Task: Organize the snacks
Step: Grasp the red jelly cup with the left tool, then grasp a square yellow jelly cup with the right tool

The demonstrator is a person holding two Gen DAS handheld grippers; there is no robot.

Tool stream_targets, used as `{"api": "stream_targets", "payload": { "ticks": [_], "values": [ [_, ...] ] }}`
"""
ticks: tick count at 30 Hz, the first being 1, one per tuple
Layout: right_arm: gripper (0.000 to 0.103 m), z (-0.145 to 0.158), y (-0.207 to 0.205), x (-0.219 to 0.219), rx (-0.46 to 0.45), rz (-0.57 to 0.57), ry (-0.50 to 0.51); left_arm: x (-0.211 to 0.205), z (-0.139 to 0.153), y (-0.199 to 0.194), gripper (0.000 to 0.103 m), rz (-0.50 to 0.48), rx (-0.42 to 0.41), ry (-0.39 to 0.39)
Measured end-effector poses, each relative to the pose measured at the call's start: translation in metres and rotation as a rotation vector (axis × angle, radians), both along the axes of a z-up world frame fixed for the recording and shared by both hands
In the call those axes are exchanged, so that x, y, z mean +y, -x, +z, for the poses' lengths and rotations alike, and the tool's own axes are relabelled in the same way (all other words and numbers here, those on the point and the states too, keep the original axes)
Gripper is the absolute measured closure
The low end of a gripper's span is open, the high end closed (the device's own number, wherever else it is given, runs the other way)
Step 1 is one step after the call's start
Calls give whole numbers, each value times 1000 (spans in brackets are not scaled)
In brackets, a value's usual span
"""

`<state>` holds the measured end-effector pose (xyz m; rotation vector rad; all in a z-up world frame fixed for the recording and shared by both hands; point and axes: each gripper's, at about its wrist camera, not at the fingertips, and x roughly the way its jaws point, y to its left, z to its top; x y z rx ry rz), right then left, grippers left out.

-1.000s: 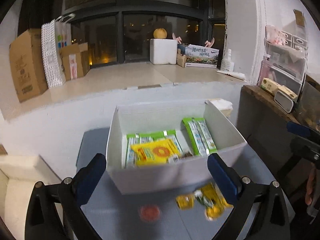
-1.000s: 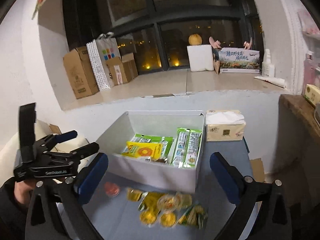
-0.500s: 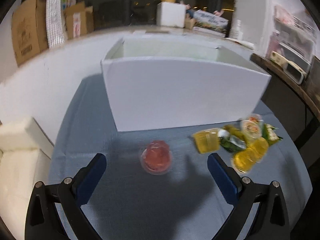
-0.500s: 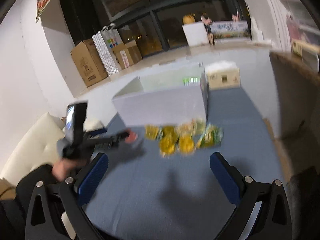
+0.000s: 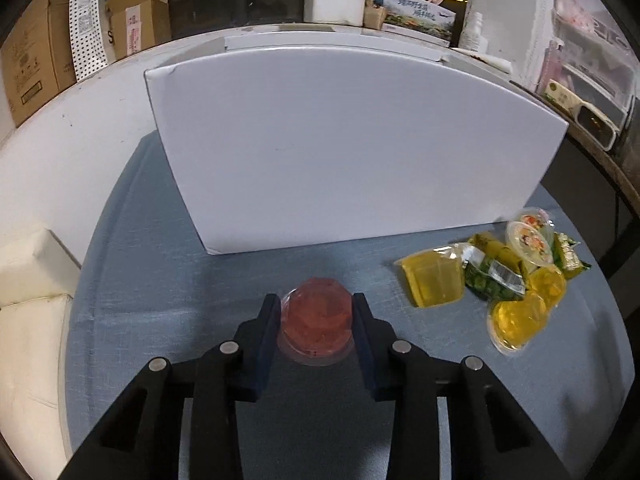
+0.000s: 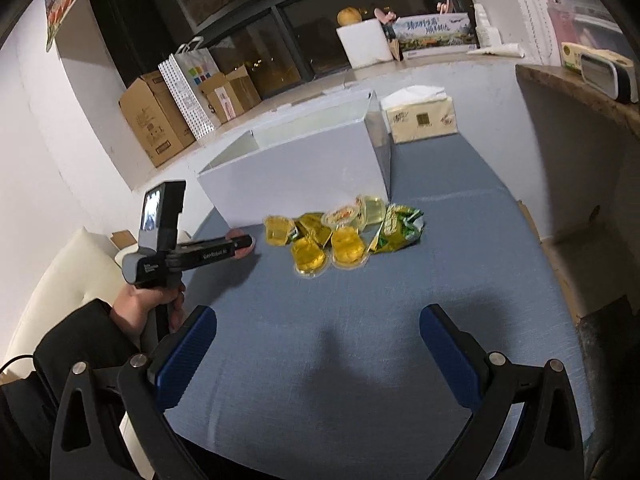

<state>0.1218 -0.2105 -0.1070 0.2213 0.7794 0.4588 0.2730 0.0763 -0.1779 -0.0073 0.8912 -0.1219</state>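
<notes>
The left tongs [image 5: 316, 316] pinch the red jelly cup [image 5: 316, 322], the right tongs [image 6: 316, 350] gape wide; squeezing could pop its thin walls, or it may clip the white box [image 5: 352, 148] at 12 o'clock

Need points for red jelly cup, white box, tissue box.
red jelly cup [image 5: 317, 316], left wrist view, on its clear top between the gripper fingers.
white box [image 5: 352, 144], left wrist view, on its front wall.
tissue box [image 6: 424, 120], right wrist view, on its printed front face.
</notes>
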Motion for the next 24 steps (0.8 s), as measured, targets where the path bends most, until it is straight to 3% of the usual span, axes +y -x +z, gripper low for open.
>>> {"api": "stream_targets", "payload": {
  "ticks": [9,17,22,24],
  "values": [
    [0,-9,-38,40,30,61,81,8,31,58,64,-12,-100,46],
    [0,-11,-103,117,-8,196,212,33,66,121,64,11,-178,90],
    [0,-25,-149,150,99,187,170,41,73,145,64,27,-206,88],
    [0,-29,-159,160,99,184,188,45,73,151,64,30,-204,113]
  ]
}}
